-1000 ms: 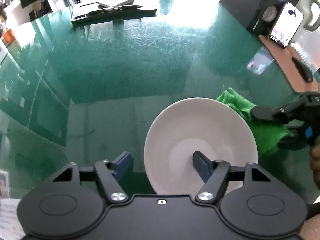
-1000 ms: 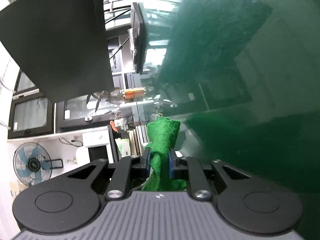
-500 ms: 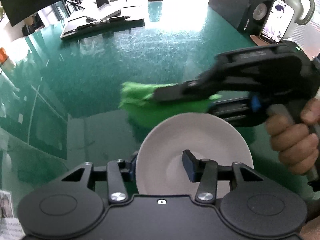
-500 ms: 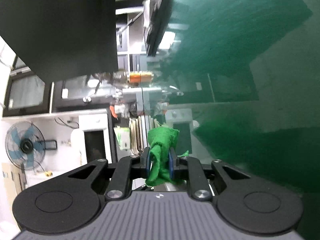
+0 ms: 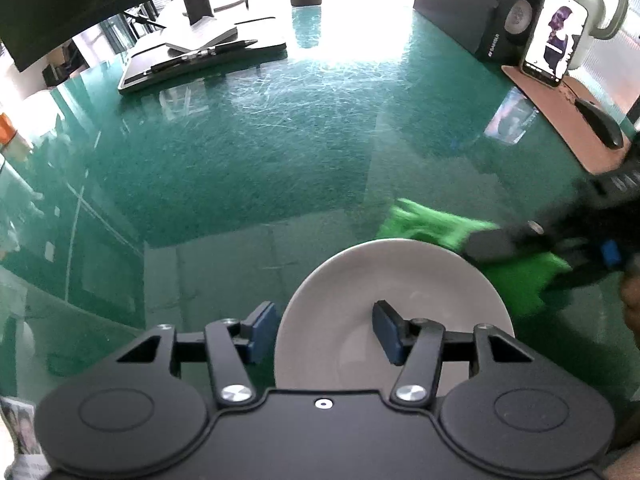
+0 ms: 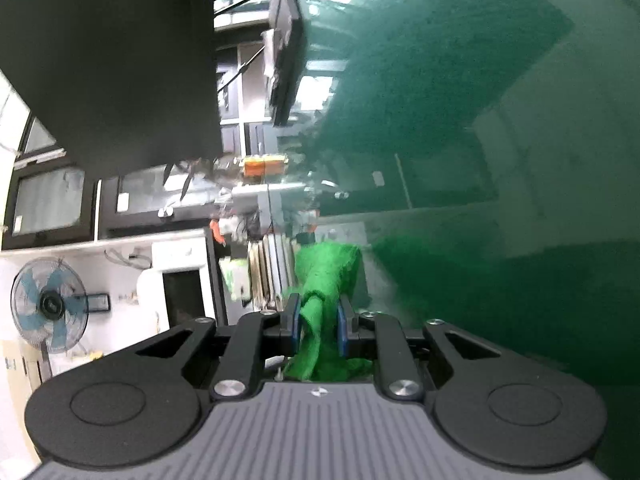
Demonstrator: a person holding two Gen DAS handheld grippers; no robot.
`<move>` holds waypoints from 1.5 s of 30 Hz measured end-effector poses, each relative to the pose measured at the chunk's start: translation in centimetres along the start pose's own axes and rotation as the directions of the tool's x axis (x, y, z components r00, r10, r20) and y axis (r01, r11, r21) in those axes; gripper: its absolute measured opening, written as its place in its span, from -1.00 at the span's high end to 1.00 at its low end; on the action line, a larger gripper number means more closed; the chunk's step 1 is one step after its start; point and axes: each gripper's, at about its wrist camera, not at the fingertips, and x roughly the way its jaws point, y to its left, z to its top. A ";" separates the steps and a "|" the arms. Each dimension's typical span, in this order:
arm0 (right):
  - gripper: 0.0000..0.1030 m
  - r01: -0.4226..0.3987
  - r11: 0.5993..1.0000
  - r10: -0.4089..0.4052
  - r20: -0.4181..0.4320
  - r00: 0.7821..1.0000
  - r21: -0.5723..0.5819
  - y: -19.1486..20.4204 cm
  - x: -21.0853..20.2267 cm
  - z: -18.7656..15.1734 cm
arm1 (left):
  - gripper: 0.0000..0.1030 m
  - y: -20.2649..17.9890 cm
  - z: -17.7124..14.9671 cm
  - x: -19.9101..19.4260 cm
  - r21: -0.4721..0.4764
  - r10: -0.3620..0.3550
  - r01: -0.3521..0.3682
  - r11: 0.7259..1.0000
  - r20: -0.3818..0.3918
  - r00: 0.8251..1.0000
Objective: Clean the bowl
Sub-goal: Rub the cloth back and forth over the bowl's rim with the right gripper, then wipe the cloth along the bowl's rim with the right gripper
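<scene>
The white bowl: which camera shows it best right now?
The left wrist view: the bowl shows nearly whole, its rim between the left hand-held gripper fingers. The right wrist view shows none of it, only the green cloth it grips.

Counted from my left gripper's camera: one white bowl (image 5: 394, 304) at lower centre; one green cloth (image 5: 516, 268) at right; one phone (image 5: 554, 38), one speaker (image 5: 510, 20) and one mouse (image 5: 600, 124) at upper right; one laptop (image 5: 188, 58) at upper left.
</scene>
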 end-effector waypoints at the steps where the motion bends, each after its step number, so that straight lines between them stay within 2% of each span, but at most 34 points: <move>1: 0.64 -0.001 1.000 0.001 -0.003 1.000 0.001 -0.1 0.0 -0.1 | -0.15 0.1 0.0 0.0 -0.004 0.007 -0.007 1.000 0.002 1.000; 4: 0.64 -0.011 1.000 0.011 0.004 1.000 0.018 -0.3 0.0 -0.2 | -0.13 0.7 0.0 -0.4 -0.044 0.034 -0.033 0.998 0.011 0.999; 6: 0.64 -0.026 0.999 0.026 0.033 0.999 0.024 -0.1 0.0 0.1 | -0.22 1.3 -0.4 -1.3 -0.103 0.009 -0.005 0.995 0.032 0.999; 7: 0.64 -0.033 0.999 0.032 0.043 0.999 0.027 0.0 -0.1 0.4 | -0.39 1.5 -0.7 -1.6 -0.132 0.006 -0.001 0.991 0.035 0.999; 8: 0.64 -0.049 0.998 0.047 0.064 0.997 0.034 0.2 0.1 1.0 | -0.47 1.5 -0.8 -1.7 -0.143 0.009 -0.004 0.990 0.034 0.999; 10: 0.64 -0.046 0.999 0.044 0.073 0.996 0.025 0.6 0.7 1.7 | -0.47 1.5 -1.3 -1.8 -0.156 0.017 -0.013 0.988 0.024 1.000; 12: 0.64 -0.021 1.000 0.022 0.069 0.997 -0.007 1.3 2.5 3.1 | -0.42 1.0 -2.0 -1.5 -0.146 0.024 -0.024 0.989 -0.001 1.000; 13: 0.64 -0.013 1.000 0.014 0.060 0.998 -0.017 1.4 3.3 3.5 | -0.29 1.0 -2.0 -1.5 -0.143 0.025 -0.026 0.989 -0.003 1.000; 17: 0.64 0.036 0.997 -0.038 -0.035 0.999 -0.070 2.2 7.6 4.8 | -0.07 0.5 -1.8 -1.3 -0.112 0.043 -0.043 0.993 -0.005 0.999; 22: 0.64 0.069 0.996 -0.072 -0.042 0.997 -0.062 1.8 6.6 3.2 | -0.07 0.1 -1.1 -1.1 -0.089 0.075 -0.074 0.993 0.004 0.997; 28: 0.67 0.104 0.995 -0.104 0.007 0.995 -0.012 0.6 3.8 1.8 | -0.07 0.0 -0.9 -0.9 -0.046 0.043 -0.042 0.998 0.026 0.999; 35: 0.63 0.151 0.988 -0.149 0.058 0.987 -0.034 2.7 6.0 1.3 | -0.09 0.8 -0.9 -0.5 0.003 -0.010 0.010 1.000 0.046 0.999; 37: 0.63 0.197 0.978 -0.192 0.066 0.979 -0.069 3.9 7.6 1.3 | -0.13 1.0 -1.0 -0.4 0.025 -0.025 0.024 0.999 0.054 0.998; 41: 0.62 0.247 0.967 -0.242 0.088 0.966 -0.058 4.2 8.2 1.1 | -0.30 1.6 -1.0 -0.1 0.047 -0.051 0.048 0.998 0.064 0.997; 43: 0.62 0.311 0.948 -0.300 0.133 0.945 -0.066 4.7 8.1 0.4 | -0.30 1.8 -1.0 0.1 0.057 -0.071 0.068 0.996 0.068 0.995; 45: 0.62 0.331 0.942 -0.318 0.154 0.935 -0.061 5.0 8.0 0.1 | -0.30 2.1 -1.1 0.4 0.077 -0.116 0.110 0.991 0.080 0.990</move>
